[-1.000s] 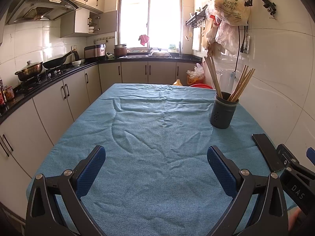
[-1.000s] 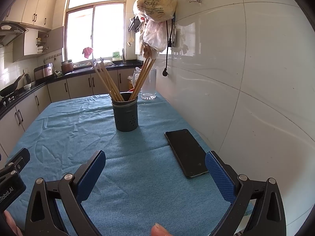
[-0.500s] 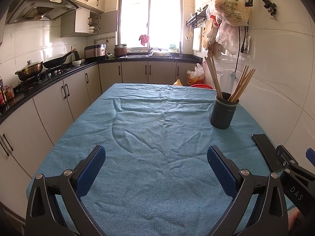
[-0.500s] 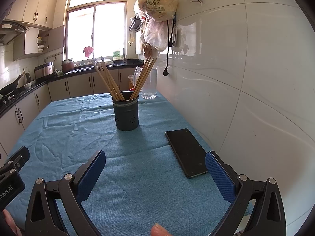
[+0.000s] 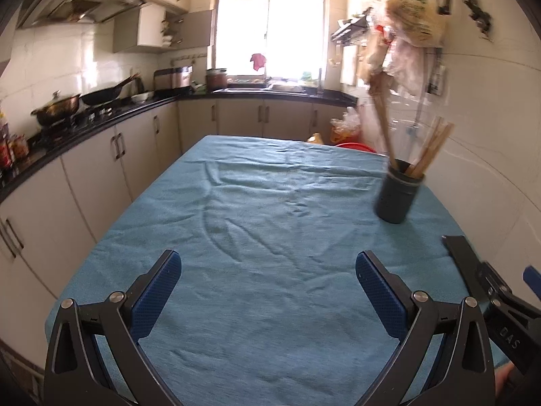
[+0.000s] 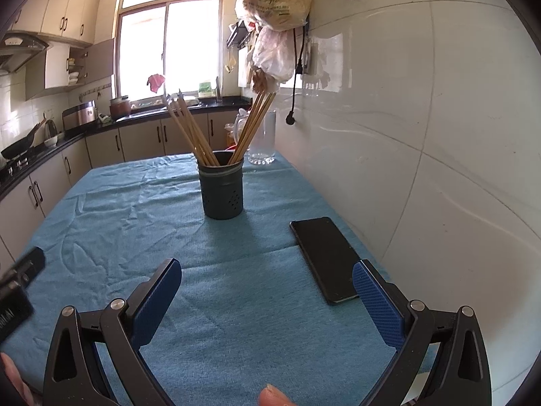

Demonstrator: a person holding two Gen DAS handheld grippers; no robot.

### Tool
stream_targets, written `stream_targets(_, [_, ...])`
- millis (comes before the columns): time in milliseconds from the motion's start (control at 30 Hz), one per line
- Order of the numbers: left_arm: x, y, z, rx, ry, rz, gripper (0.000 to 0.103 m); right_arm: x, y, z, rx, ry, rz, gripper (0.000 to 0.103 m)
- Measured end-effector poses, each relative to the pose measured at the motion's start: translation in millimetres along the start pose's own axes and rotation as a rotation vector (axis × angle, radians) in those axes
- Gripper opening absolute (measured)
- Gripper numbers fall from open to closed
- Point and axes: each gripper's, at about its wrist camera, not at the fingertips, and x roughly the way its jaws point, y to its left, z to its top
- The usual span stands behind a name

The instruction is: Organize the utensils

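Note:
A dark grey perforated holder (image 6: 221, 191) stands upright on the blue tablecloth (image 6: 169, 237), full of several wooden chopsticks (image 6: 192, 132) fanned left and right. In the left wrist view the same holder (image 5: 397, 194) sits at the far right, blurred. My right gripper (image 6: 267, 301) is open over the cloth, short of the holder, nothing between its blue pads. My left gripper (image 5: 267, 291) is open too, over bare cloth at the table's near middle, well left of the holder.
A black phone (image 6: 326, 257) lies flat on the cloth by the white tiled wall (image 6: 422, 152). A glass jar (image 6: 262, 142) stands behind the holder. Plastic bags (image 6: 274, 6) hang above. Kitchen counters with pots (image 5: 57, 111) run along the left.
Both views shifted: the left wrist view tilted and blurred, with the holder now leaning in frame. The right gripper moved slightly nearer the holder. Both stay open.

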Motion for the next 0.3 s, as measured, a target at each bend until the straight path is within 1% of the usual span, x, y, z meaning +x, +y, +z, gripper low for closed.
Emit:
stream_targets(133, [22.0, 30.3, 5.6, -0.036, 0.015, 0.08, 0.102, 22.1, 6.1, 1.5, -0.024, 0.036, 0.019, 0.103])
stream_targets(167, [31.2, 40.5, 6.6, -0.047, 0.028, 0.113, 0.102, 32.1, 9.1, 2.6, -0.033, 0.06, 0.02, 0.103])
stream_targets(233, [49.7, 57.2, 8.9, -0.063, 0.075, 0.124, 0.102, 56.4, 16.0, 5.1, -0.042, 0.111, 0.04, 0.103])
stream_targets(300, [73.0, 75.1, 11.0, -0.08, 0.144, 0.135, 0.102, 84.5, 22.2, 7.5, -0.037, 0.191, 0.075, 0.103])
